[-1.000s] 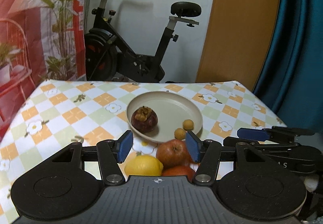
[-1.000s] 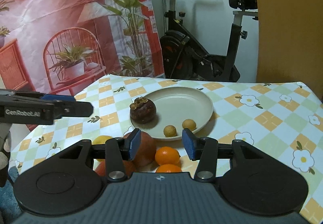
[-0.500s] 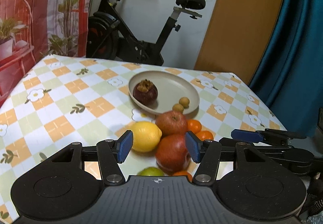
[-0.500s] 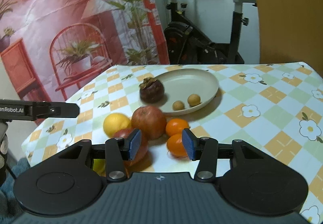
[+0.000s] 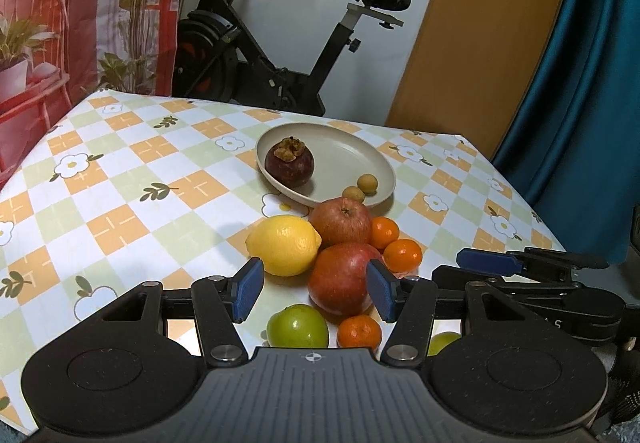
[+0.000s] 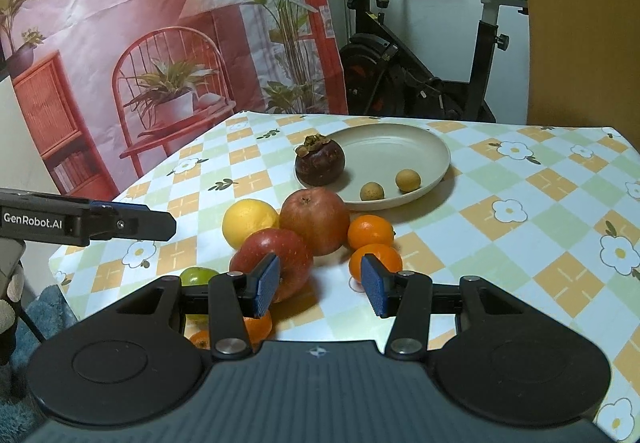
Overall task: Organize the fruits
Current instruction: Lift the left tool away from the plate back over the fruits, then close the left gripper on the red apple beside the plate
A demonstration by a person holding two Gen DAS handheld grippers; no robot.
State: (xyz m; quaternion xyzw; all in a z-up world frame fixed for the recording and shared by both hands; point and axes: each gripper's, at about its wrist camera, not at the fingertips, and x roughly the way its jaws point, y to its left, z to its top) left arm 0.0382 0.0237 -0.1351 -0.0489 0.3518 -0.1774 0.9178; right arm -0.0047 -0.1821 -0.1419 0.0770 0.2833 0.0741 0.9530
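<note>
While both your tools hover short of the pile, mind these:
Left gripper [image 5: 314, 289]: jaws parted, gripping nothing; the near red apple [image 5: 340, 279] shows between the pads but looks untouched.
Right gripper [image 6: 320, 285]: jaws parted and empty, aimed at the gap between that apple and the near orange [image 6: 376, 261].
Fruit: lemon [image 5: 284, 245], far apple [image 5: 340, 221], oranges and a green fruit [image 5: 298, 327] huddle touching, just in front of the plate [image 5: 360, 159].
Plate: a mangosteen [image 5: 289, 166] and two small tan fruits already sit in it.
Risk: nudge one fruit and its neighbours may roll toward the table's near edge.
Risk: your grippers sit near each other; converging on one fruit could clash them.
</note>
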